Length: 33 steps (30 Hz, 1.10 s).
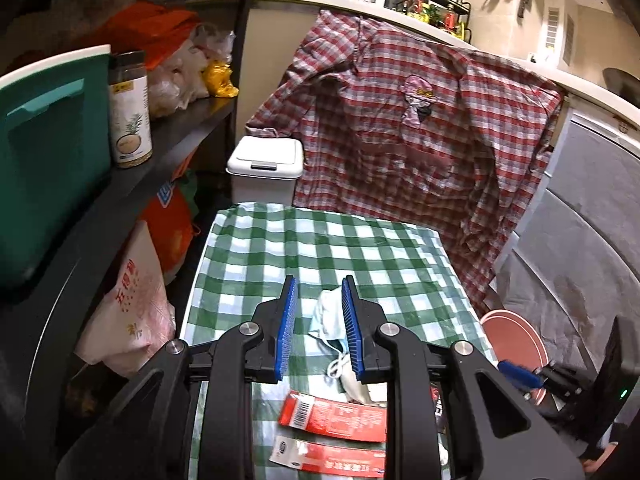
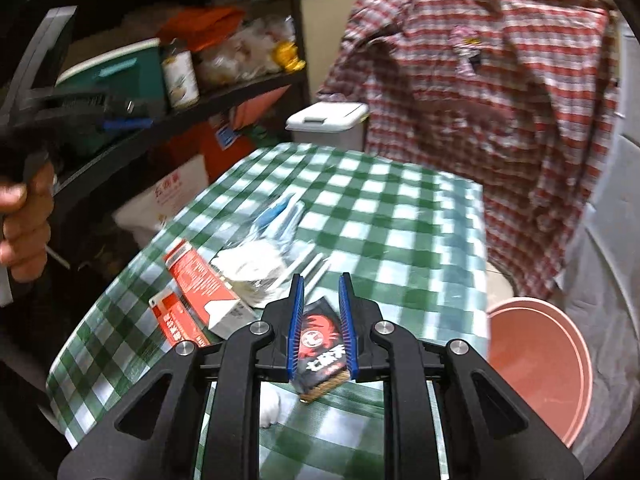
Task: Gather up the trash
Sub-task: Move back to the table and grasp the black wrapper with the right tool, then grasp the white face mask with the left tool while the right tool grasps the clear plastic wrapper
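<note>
On the green checked tablecloth (image 1: 360,248) lie a pale blue face mask (image 1: 330,320), two red and white cartons (image 1: 336,416) and crumpled white tissue (image 2: 248,264). My left gripper (image 1: 320,280) hovers over the mask with a narrow gap between its blue pads and nothing pressed between them. My right gripper (image 2: 321,278) is shut on a black and red snack packet (image 2: 320,340), just above the table's near edge. The right wrist view shows the mask (image 2: 280,216) flat on the cloth, the cartons (image 2: 200,280) beside it, and the left gripper (image 2: 120,120) blurred at the upper left, held by a hand (image 2: 24,232).
A salmon-pink bucket (image 2: 536,368) stands on the floor right of the table. A white lidded bin (image 1: 266,160) sits behind the table. A red plaid shirt (image 1: 420,120) hangs over the counter edge. A dark shelf (image 1: 180,128) with a jar, a teal box and bags lines the left.
</note>
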{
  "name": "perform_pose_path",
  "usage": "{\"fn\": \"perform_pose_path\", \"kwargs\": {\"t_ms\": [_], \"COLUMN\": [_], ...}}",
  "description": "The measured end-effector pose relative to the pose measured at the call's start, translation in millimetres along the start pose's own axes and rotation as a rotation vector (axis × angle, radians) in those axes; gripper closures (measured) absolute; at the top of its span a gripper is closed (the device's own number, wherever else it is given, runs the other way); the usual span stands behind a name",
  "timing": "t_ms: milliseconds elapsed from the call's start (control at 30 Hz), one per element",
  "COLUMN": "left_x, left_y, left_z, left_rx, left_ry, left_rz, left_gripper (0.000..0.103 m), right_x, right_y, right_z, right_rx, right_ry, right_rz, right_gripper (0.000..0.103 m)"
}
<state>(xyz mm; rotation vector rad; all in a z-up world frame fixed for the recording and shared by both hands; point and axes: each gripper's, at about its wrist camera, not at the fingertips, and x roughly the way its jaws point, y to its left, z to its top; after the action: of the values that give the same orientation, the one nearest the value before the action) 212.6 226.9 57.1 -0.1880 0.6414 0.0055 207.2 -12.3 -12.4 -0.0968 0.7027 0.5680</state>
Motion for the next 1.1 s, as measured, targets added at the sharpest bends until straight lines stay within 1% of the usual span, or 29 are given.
{"fn": "perform_pose_path", "kwargs": {"t_ms": [167, 300, 467, 633, 667, 733, 800, 867, 967, 1100], "left_x": [8.9, 16.3, 24.1, 38.5, 41.6, 46.6, 50.3, 55.0, 61.9, 73.2], "left_y": [11.6, 20.7, 29.2, 26.3, 23.7, 20.0, 17.3, 14.0, 9.4, 4.9], "left_z": [1.8, 1.8, 2.4, -2.6, -4.1, -6.6, -8.9, -11.6, -15.4, -20.8], "left_rx": [-0.023, -0.037, -0.048, -0.044, -0.032, -0.017, -0.008, -0.002, 0.001, -0.001], "left_ry": [0.008, 0.018, 0.027, 0.067, 0.074, 0.086, 0.095, 0.110, 0.128, 0.159], "left_rz": [0.002, 0.005, 0.004, -0.021, -0.023, -0.032, -0.040, -0.052, -0.061, -0.077], "left_gripper": [0.080, 0.080, 0.080, 0.080, 0.080, 0.080, 0.080, 0.080, 0.080, 0.080], "right_x": [33.4, 55.1, 79.2, 89.2, 90.4, 91.8, 92.3, 91.2, 86.5, 76.0], "right_y": [24.0, 33.9, 39.5, 37.5, 37.3, 36.6, 37.7, 38.2, 34.5, 22.3], "right_z": [-7.7, -11.4, -16.9, -19.6, -19.7, -19.7, -19.8, -19.7, -17.2, -11.3], "right_rx": [-0.083, -0.122, -0.169, -0.182, -0.183, -0.183, -0.191, -0.201, -0.191, -0.151], "right_ry": [0.057, 0.095, 0.146, 0.162, 0.164, 0.165, 0.170, 0.162, 0.145, 0.107], "right_rz": [0.029, 0.040, 0.025, 0.004, 0.003, 0.005, 0.005, -0.005, -0.012, -0.047], "right_gripper": [0.082, 0.072, 0.069, 0.069, 0.071, 0.077, 0.095, 0.101, 0.102, 0.102]}}
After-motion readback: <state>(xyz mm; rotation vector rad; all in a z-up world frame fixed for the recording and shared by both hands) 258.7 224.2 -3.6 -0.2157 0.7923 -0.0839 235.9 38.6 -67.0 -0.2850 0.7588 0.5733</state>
